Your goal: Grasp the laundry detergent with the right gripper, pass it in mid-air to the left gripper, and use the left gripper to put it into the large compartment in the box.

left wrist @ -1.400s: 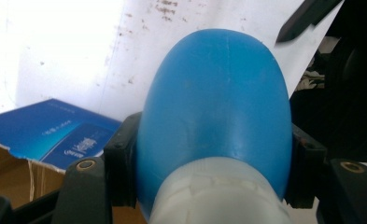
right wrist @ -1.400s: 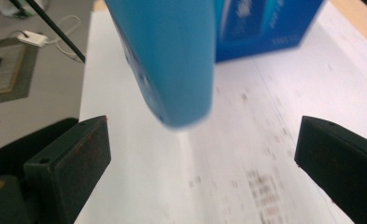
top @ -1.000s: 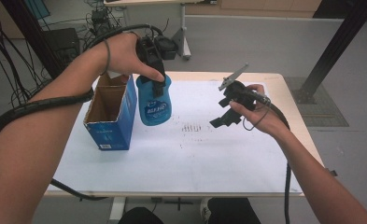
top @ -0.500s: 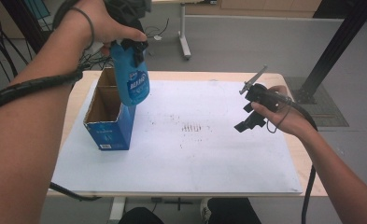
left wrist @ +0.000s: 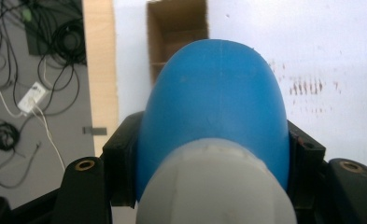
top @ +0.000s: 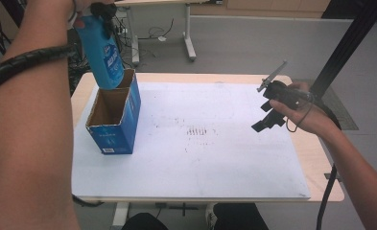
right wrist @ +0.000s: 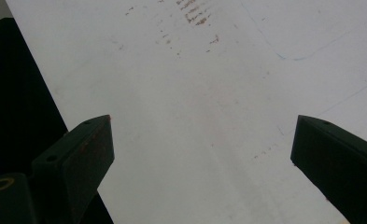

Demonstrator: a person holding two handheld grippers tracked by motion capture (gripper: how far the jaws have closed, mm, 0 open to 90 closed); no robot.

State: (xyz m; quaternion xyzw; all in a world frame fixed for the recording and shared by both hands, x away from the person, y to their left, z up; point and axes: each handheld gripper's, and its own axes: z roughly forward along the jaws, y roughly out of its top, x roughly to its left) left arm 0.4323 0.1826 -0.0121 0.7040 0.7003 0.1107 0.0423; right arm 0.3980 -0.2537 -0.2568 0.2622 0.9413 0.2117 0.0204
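A: Left gripper [top: 100, 12]?
B: Clamped on the blue plastic bottle with a white cap [top: 102, 57], jaws pressing both sides near the cap end. Bottle is held in the air, tilted, its base just over the open top of the blue cardboard box [top: 114, 120].

A: Box position?
B: Upright on the white table mat [top: 215, 158], near its left edge.

A: Right gripper [top: 267, 120]?
B: Jaws wide apart, nothing between them, above the mat's right side.
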